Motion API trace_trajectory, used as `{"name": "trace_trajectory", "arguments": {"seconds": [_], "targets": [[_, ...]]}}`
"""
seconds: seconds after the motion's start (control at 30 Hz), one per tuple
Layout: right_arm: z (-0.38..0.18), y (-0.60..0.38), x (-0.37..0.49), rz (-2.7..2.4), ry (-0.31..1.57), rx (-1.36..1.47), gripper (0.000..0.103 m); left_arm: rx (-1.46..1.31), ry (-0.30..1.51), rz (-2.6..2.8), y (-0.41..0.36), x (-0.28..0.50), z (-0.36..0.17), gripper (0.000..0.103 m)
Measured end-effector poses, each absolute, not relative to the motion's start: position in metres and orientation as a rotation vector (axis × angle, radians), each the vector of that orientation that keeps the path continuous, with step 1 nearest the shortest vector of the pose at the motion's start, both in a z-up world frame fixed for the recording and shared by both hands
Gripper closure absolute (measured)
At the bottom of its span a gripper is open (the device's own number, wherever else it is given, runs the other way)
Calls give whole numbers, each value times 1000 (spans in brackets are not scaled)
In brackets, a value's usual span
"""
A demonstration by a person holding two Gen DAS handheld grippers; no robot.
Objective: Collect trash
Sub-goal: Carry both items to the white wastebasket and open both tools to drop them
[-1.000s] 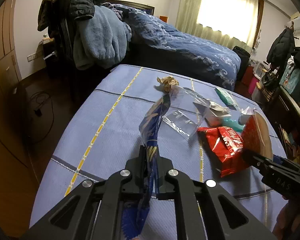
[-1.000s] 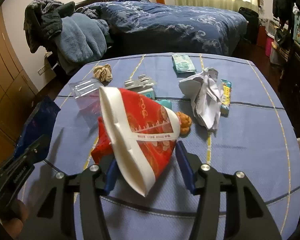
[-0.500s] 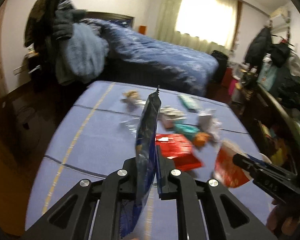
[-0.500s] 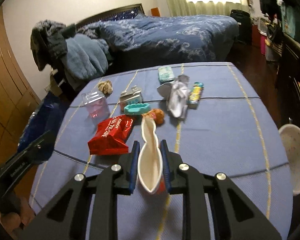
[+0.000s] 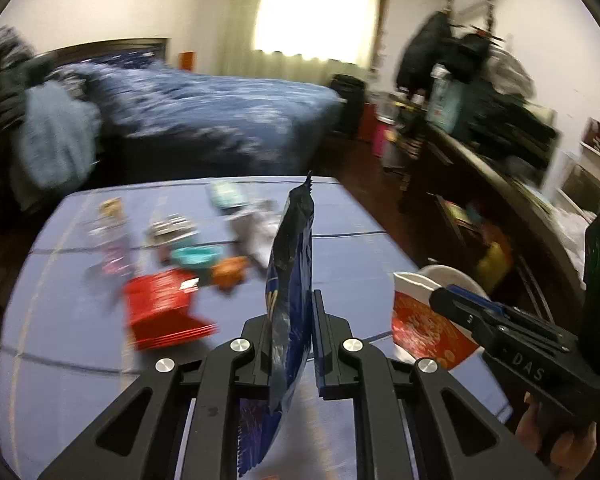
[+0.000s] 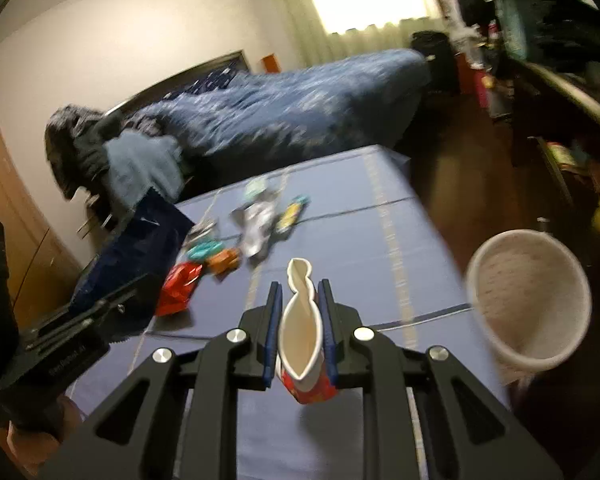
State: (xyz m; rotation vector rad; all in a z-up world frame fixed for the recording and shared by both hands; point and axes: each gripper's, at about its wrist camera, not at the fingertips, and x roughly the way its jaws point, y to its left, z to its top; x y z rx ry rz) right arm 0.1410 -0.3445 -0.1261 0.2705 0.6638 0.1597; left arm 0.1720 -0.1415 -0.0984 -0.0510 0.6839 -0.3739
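My left gripper (image 5: 291, 300) is shut on a dark blue snack bag (image 5: 292, 264) that stands upright between the jaws; the bag also shows in the right wrist view (image 6: 140, 248). My right gripper (image 6: 299, 292) is shut on a squashed red and white paper cup (image 6: 300, 332), also seen in the left wrist view (image 5: 424, 320). Both are held above the blue tablecloth (image 6: 380, 240). A white waste bin (image 6: 528, 300) stands beside the table's right edge, right of the right gripper.
On the table lie a red packet (image 5: 164, 304), a teal item (image 5: 196, 256), an orange item (image 5: 230, 270), crumpled white paper (image 6: 256, 224) and a clear bag (image 5: 112, 240). A bed (image 5: 204, 112) is behind; cluttered furniture (image 5: 500, 152) stands at the right.
Both grippers have swung to the right with their loads. The white bin has come much closer in the right wrist view. The views are blurred by motion.
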Motion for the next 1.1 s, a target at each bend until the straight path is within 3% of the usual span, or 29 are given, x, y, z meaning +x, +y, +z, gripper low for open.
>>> {"name": "trace_trajectory", "arguments": {"seconds": [0.5,1.0,1.1], "targets": [[-131,-512,142,-203,575,343,83,108,678,-730,-340,198,-93,90],[-222,-589,182,-293,711,479,83,122,967,-811,-435,257,-173,90],[-234,-600,184,-294,723,523,81,113,996,-797,-438,261,-182,74]]}}
